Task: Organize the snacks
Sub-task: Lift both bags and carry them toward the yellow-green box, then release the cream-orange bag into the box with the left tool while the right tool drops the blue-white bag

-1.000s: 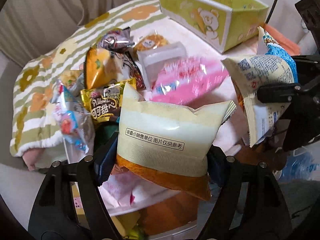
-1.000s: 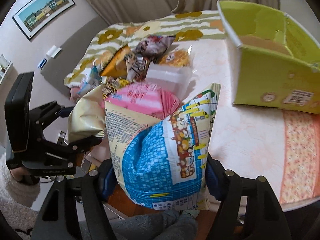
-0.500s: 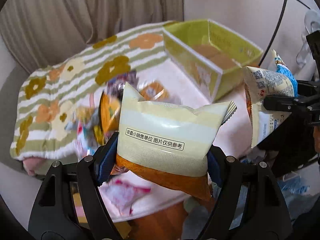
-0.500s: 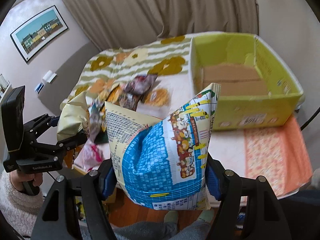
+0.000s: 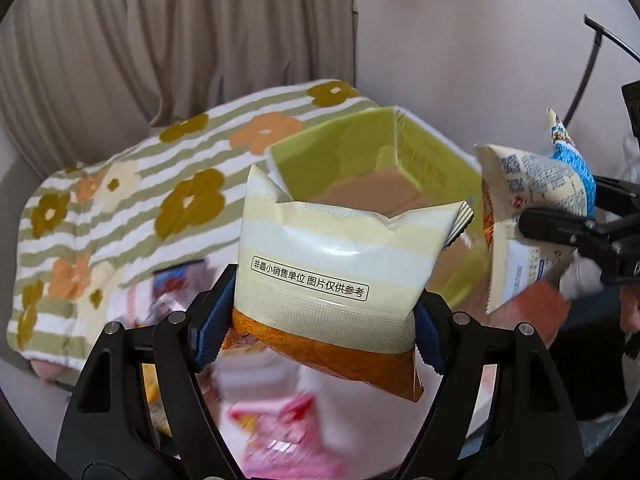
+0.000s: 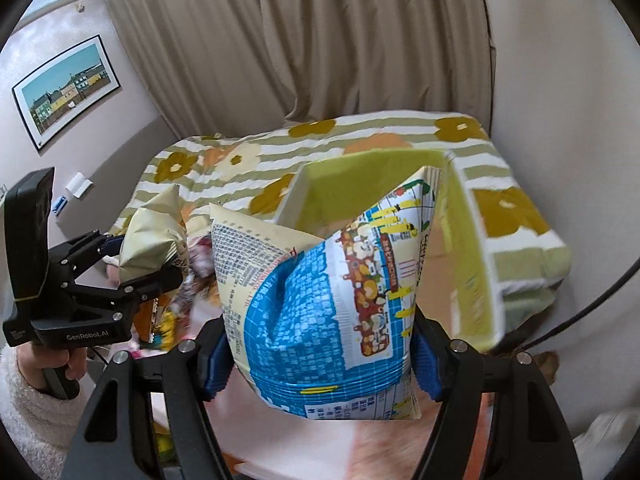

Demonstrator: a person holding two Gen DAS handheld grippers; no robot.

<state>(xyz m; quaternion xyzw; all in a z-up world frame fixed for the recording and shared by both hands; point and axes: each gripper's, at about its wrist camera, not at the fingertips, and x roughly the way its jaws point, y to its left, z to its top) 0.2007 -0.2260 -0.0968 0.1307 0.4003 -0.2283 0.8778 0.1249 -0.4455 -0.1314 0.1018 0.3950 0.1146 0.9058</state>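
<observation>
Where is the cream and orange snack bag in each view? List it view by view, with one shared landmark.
Left wrist: cream and orange snack bag at centre, clamped in the left claw.
Right wrist: same bag at left, seen side-on in that claw.
Shared landmark: green box behind the bags.

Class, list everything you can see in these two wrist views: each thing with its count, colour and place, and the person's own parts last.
cream snack bag: 1, cream and orange, clamped in the left gripper
blue snack bag: 1, blue and white, clamped in the right gripper
box: 1, lime green, open, behind both bags
loose snacks: several, blurred, mostly pink, on the table below
blanket: 1, green-striped with flowers, behind the box
curtain: beige, at the back
picture: 1, framed, left wall
left gripper: black, blue pads
right gripper: black, blue pads
</observation>
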